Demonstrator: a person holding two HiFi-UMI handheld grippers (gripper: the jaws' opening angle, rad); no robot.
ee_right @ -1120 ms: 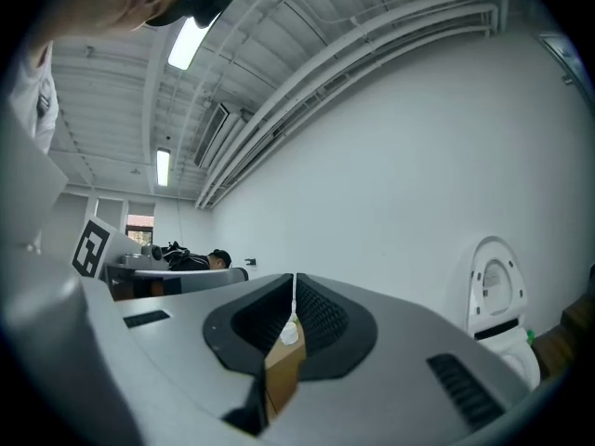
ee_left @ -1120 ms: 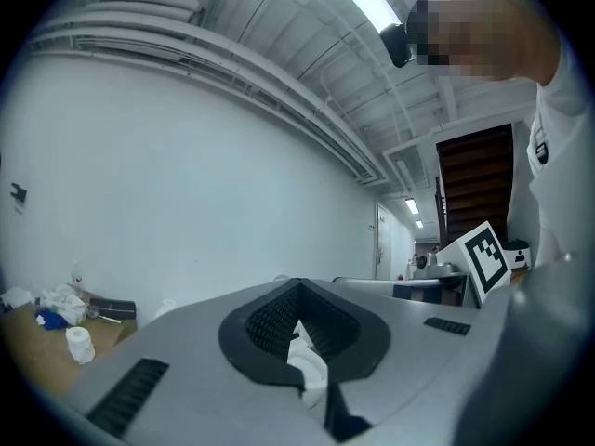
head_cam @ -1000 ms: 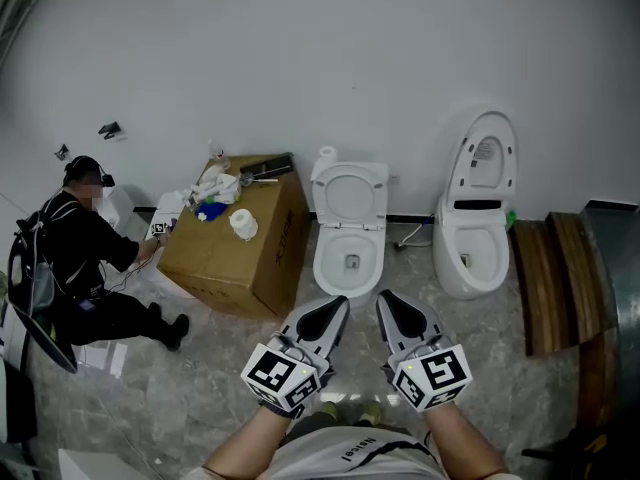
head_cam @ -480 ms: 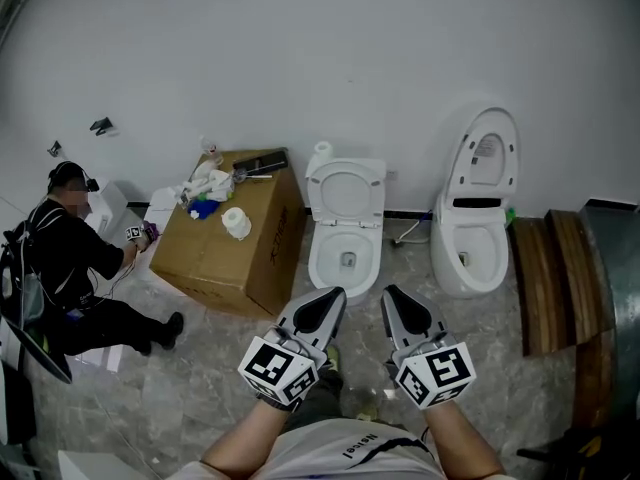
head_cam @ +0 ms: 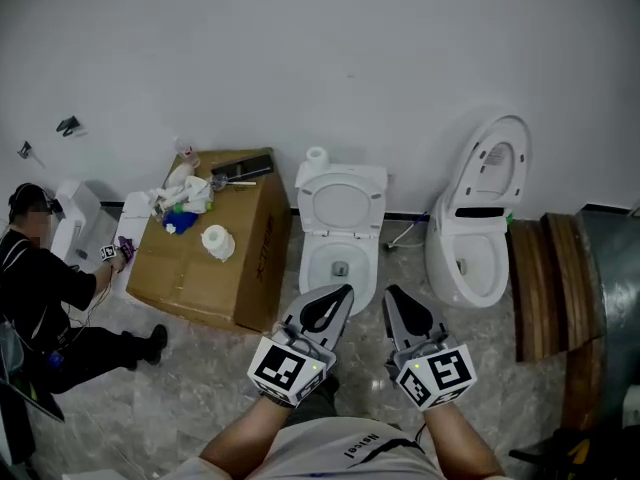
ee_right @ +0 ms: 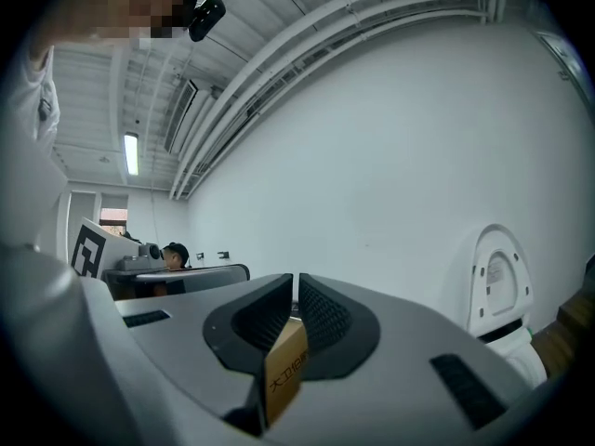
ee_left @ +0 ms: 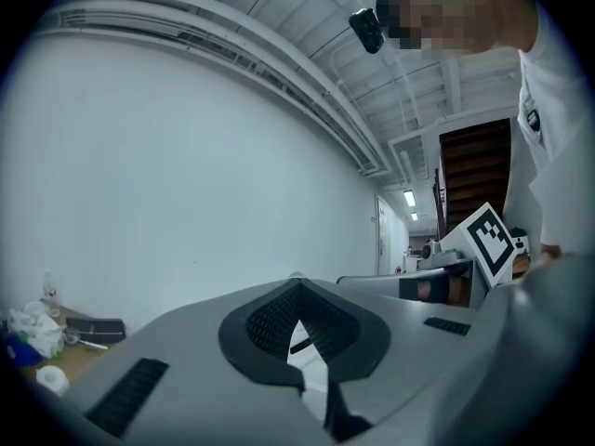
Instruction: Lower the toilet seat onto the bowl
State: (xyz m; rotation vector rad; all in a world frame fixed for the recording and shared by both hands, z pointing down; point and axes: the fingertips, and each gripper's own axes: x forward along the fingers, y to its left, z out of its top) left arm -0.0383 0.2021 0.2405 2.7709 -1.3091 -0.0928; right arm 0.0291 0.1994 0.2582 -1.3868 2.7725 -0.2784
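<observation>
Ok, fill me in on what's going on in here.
A person stands facing two toilets along the wall, a gripper in each hand. The left gripper and right gripper are both shut, empty and held in front of the body, touching nothing. The toilet straight ahead has its seat upright above the bowl, not yet lowered. The other toilet, to the right, is open too. A second person crouches beside a cluttered cardboard box on the left.

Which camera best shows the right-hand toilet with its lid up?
The head view: it shows the whole toilet, bowl and raised lid, standing against the wall. The right gripper view catches its lid and little else, at the picture's right edge. The left gripper view misses it.
</observation>
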